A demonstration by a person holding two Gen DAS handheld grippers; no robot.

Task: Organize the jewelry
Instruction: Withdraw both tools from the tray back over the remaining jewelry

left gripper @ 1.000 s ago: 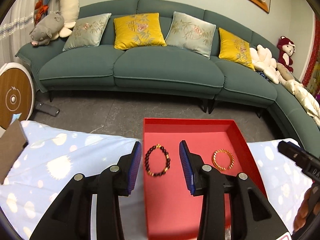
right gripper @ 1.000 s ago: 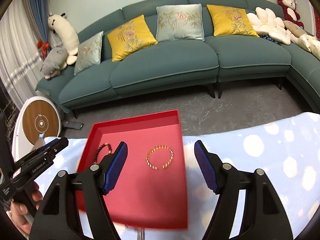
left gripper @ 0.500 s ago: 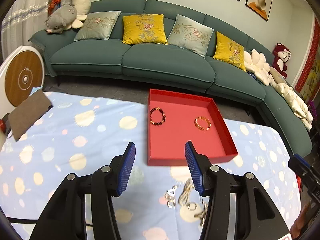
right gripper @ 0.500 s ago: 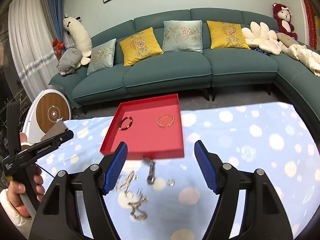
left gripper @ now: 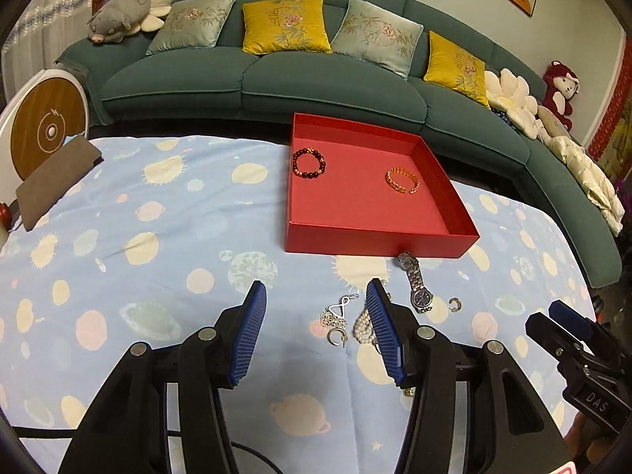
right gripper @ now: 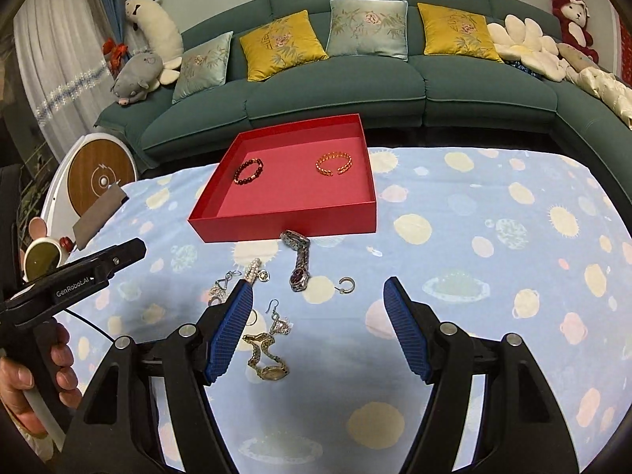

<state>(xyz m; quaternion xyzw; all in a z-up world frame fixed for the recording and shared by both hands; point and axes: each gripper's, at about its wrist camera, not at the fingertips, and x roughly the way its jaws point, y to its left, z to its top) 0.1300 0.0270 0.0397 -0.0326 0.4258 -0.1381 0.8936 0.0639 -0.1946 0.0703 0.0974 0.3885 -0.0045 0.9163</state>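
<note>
Jewelry (right gripper: 272,339) is lying loose on the counter (right gripper: 474,276) before a red tray (right gripper: 284,225); both grippers, left (left gripper: 314,331) and right (right gripper: 318,331), are hovering, fingers spread, holding nothing, the left's having just opened.

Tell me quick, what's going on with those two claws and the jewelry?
Left gripper just opened, empty; right gripper open, empty. Two bracelets in red tray; watches, earrings loose on cloth. Nothing blocking.
</note>
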